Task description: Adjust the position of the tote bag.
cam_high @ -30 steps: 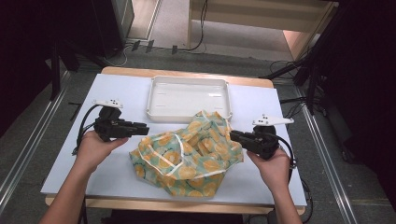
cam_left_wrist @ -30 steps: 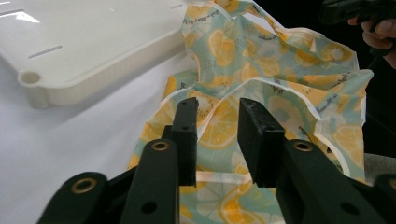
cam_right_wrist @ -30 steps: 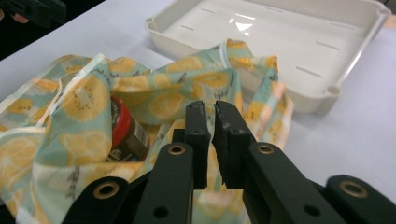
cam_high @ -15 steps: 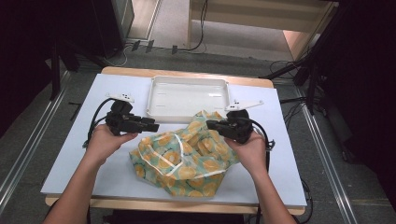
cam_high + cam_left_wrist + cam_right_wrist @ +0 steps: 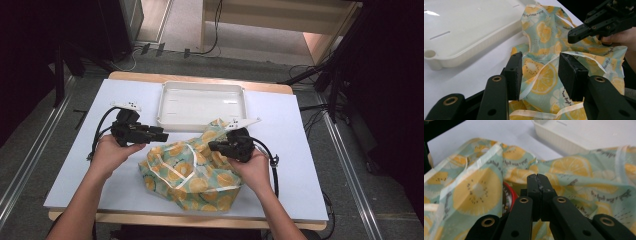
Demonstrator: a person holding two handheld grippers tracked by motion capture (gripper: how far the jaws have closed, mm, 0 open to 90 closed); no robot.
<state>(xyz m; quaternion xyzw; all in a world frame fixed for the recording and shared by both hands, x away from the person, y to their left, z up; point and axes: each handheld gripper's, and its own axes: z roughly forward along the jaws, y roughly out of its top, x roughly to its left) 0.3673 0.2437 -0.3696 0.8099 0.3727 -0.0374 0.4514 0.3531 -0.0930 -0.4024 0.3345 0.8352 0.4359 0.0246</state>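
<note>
A teal cloth bag (image 5: 192, 172) printed with orange citrus slices lies crumpled on the white table, with white ribbon trim. My left gripper (image 5: 162, 135) lies level at the bag's left edge. Its jaws have just been opening, and in the left gripper view (image 5: 540, 67) they stand apart with cloth (image 5: 546, 27) and ribbon behind the gap, pressing on nothing. My right gripper (image 5: 212, 146) hovers over the bag's upper right, pointing left. Its jaws (image 5: 539, 178) meet with nothing between them. Something red (image 5: 509, 195) peeks from a fold of the bag (image 5: 476, 187).
A white plastic tray (image 5: 200, 86) stands just behind the bag, close to its top corner; its rim (image 5: 474, 51) is near my left gripper. My right gripper (image 5: 574, 36) faces the left one across the bag. Black cables trail from both grippers.
The right gripper has moved left from the bag's right edge to over its upper part, jaws closed. The left gripper has barely shifted and its jaws have widened.
</note>
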